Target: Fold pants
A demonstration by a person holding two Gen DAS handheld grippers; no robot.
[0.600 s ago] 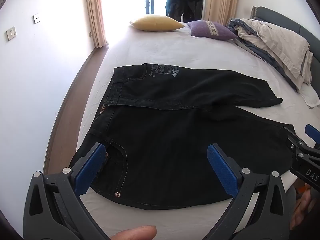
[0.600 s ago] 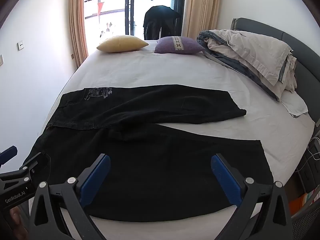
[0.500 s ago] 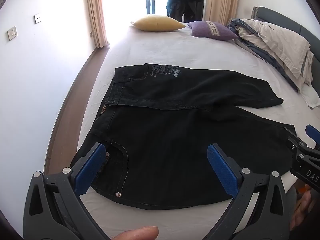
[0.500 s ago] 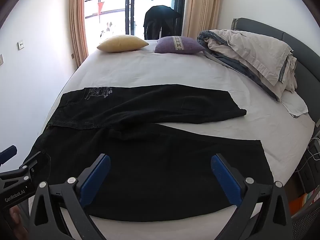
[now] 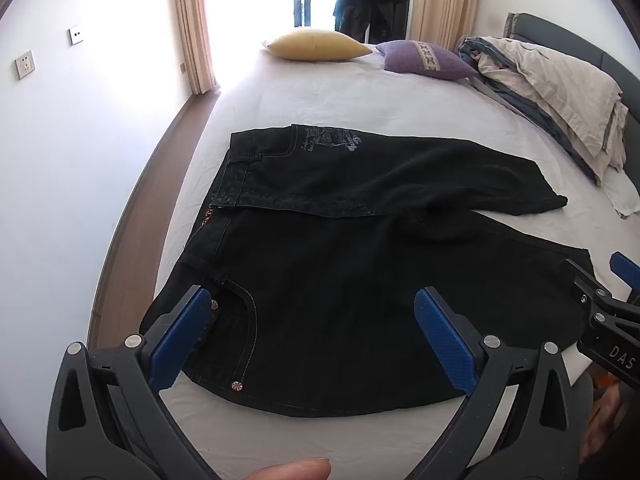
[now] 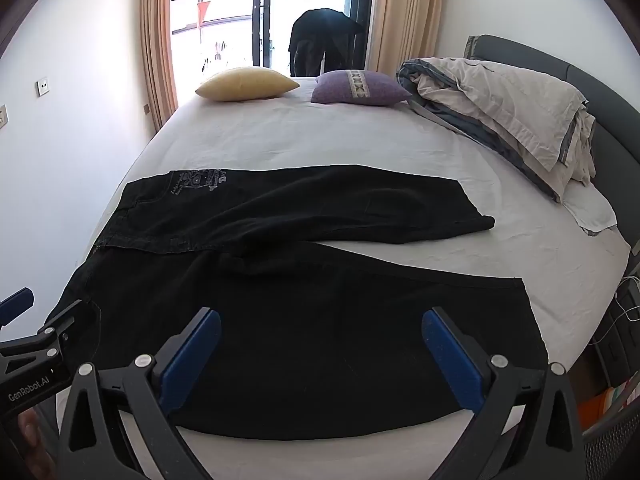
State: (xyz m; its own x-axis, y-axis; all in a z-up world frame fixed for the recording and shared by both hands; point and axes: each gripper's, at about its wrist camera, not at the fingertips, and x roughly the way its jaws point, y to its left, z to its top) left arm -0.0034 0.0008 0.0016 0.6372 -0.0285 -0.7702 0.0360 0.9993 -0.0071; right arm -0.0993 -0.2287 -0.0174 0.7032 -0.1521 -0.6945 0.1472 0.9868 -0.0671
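Both tools tilt down over the near edge of the bed (image 6: 360, 136), the left gripper (image 5: 312, 336) and right gripper (image 6: 320, 352) each spread wide with nothing between the blue pads. The black pants (image 5: 360, 280) lie flat across the sheet, legs splayed apart. A fingertip (image 5: 292, 470) pokes in, cut off at the bottom. Only the left view shows the pocket rivet (image 5: 237, 386); the balcony figure (image 6: 320, 40) is perhaps a person bending.

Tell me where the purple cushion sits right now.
The purple cushion lies at the bed's far end in both views, between the yellow pillow on its left and the heaped duvet.
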